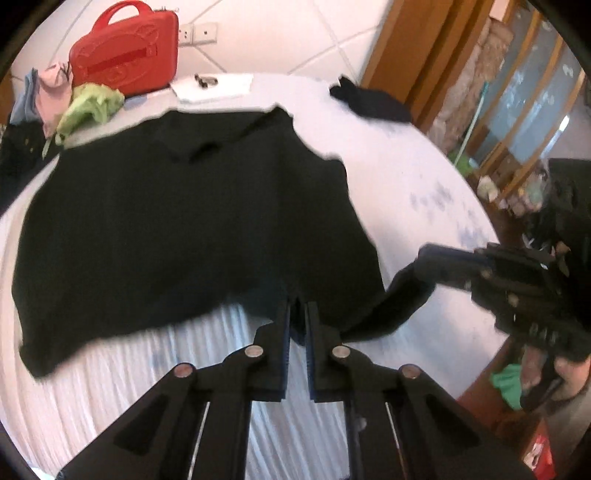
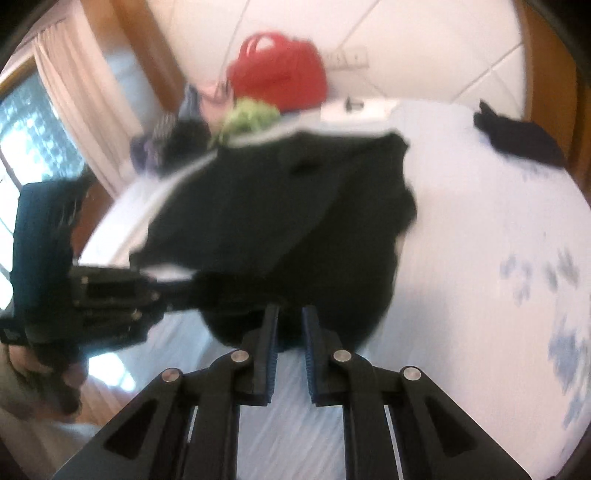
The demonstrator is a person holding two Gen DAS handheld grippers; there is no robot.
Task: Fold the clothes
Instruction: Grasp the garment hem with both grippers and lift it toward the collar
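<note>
Left hand-held gripper [image 1: 297, 308]: jaws drawn together, clamped on the near hem of the black garment [image 1: 177, 199], hem raised off the bed [image 1: 424, 177]. Right hand-held gripper [image 2: 290, 314]: jaws nearly together too, pinching the same hem further along, cloth bunched at the tips; seen from the left wrist as a dark body [image 1: 428, 254] reaching in from the right with a twisted fold of fabric in its tips. Rest of the black garment spread flat across the middle of the bed, collar end toward the wall. Bed covered in a pale sheet, ribbed in the near part, faint blue paw prints [image 1: 432, 199] on the right side. Small black piece of clothing [image 1: 369, 99] lying apart near the far right edge. Along the far edge: red hard case [image 1: 125, 55] upright against the wall, crumpled green cloth [image 1: 92, 107] just in front, pink and blue clothes [image 1: 48, 92] heaped to its left, white flat item [image 1: 214, 88] with a small dark object on it. White tiled wall behind with sockets [image 1: 199, 33]. Wooden frame and glass-fronted cabinet [image 1: 517, 99] at right; curtain [image 2: 81, 103] and bright window [image 2: 29, 125] at left. Heavy blur in the right wrist view.
</note>
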